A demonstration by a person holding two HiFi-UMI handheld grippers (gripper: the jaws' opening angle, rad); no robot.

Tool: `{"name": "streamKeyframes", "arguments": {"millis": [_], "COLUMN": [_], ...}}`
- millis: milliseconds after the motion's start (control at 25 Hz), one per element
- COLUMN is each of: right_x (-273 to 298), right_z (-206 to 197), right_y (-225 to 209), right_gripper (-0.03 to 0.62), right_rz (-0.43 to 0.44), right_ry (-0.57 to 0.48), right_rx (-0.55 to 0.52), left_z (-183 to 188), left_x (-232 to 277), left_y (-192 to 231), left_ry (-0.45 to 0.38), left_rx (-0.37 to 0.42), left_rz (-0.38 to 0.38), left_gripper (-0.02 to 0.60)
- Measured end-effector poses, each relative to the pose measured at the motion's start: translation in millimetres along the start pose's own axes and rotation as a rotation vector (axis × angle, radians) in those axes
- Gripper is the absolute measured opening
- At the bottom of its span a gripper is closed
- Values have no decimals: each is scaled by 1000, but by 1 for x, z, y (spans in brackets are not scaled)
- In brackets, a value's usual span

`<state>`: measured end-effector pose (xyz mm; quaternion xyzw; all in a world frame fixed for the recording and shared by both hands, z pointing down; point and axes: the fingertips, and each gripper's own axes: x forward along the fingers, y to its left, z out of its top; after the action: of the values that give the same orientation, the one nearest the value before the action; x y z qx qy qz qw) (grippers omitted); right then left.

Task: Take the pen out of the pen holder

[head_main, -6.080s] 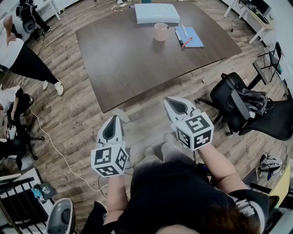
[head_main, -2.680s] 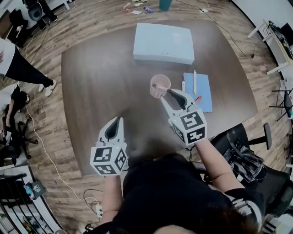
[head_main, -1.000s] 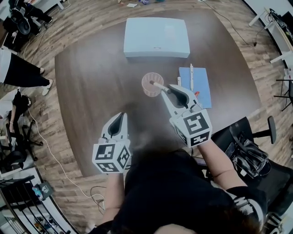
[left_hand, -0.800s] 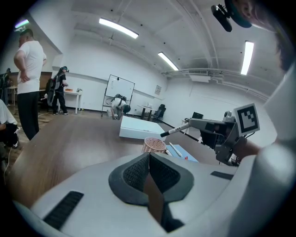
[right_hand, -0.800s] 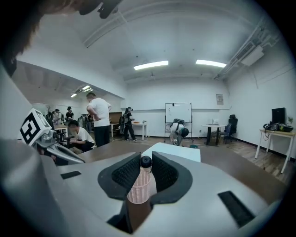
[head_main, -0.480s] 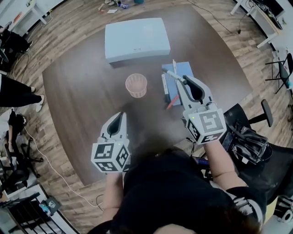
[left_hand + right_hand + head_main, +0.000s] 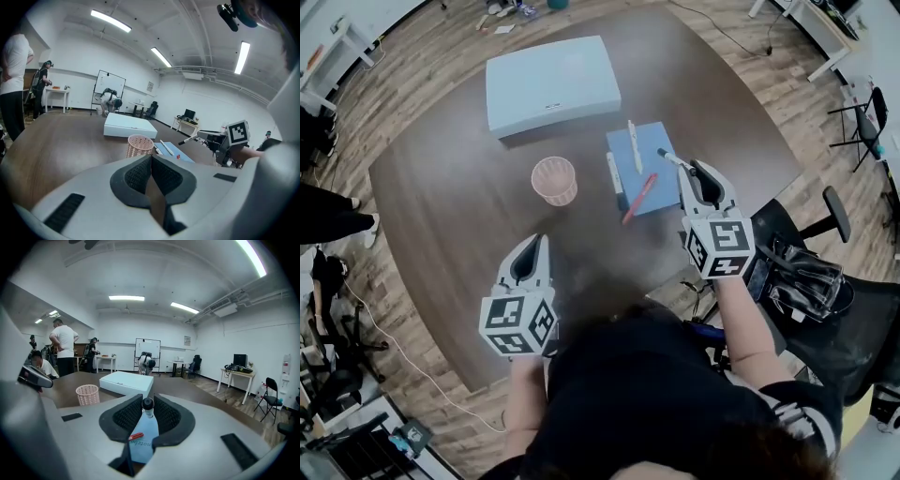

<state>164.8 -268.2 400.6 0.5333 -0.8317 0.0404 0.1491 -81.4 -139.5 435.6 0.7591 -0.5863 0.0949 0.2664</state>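
Observation:
The pink mesh pen holder [image 7: 554, 180] stands upright on the brown table, and no pen shows in it. My right gripper [image 7: 695, 170] hovers over the right edge of the blue notebook [image 7: 652, 148], shut on a white pen [image 7: 671, 158] with a dark tip that points left. In the right gripper view the pen [image 7: 148, 405] shows end-on between the pads, with the holder [image 7: 87, 394] far off to the left. My left gripper [image 7: 534, 249] is shut and empty, near the table's front edge; the holder [image 7: 139, 145] lies ahead of its jaws [image 7: 151, 161].
Three more pens lie on the notebook: a white one [image 7: 633, 147], a dark-tipped one [image 7: 615, 182] and a red one [image 7: 638, 197]. A flat white box [image 7: 551, 84] sits at the back of the table. A black office chair [image 7: 811, 281] stands to the right.
My right gripper has carried the pen from above the holder to the right, over the notebook's right side. The left gripper has shifted only slightly.

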Motion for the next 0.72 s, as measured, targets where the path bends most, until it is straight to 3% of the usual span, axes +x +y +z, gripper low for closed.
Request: {"name": "streamKeyframes", "arguments": {"millis": [400, 720], "right_x": [0, -8], "right_z": [-47, -75], "right_y": [-14, -8], "right_gripper": [91, 92], "right_rz": [-83, -94], "right_ry": [31, 69], "right_rx": [5, 11], "left_z": [-8, -16], "left_x": [16, 22], "left_y": [-11, -14], "left_ry": [21, 42], "left_rx": [-7, -8], "left_rz": [-40, -60], "left_gripper": [29, 29]}}
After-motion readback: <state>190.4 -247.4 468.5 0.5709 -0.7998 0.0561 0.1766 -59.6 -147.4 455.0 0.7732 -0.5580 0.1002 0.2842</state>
